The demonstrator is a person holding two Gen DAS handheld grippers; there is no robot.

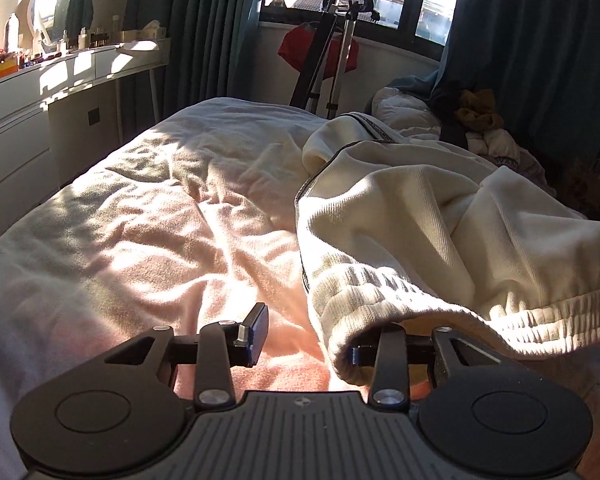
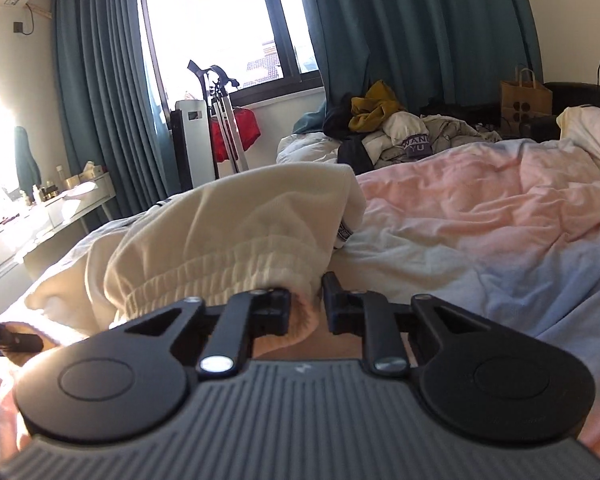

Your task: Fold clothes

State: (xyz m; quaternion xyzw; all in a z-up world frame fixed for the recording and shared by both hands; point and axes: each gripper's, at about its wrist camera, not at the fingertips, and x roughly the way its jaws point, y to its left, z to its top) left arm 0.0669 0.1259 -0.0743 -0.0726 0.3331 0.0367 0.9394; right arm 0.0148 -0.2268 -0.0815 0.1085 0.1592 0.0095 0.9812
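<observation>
Trousers waistband at bed edge | left tool apart, hem over one finger | right tool pinching waistband

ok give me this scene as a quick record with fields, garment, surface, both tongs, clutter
garment: cream sweatpants, crumpled, elastic waistband toward the cameras
surface: bed with pink-white blanket
left tongs: jaws apart; one finger tucked inside the waistband opening, the other clear beside it, nothing pinched
right tongs: jaws nearly together on the waistband edge
clutter: pile of clothes at the bed's far end
background: teal curtains, sunlit window
</observation>
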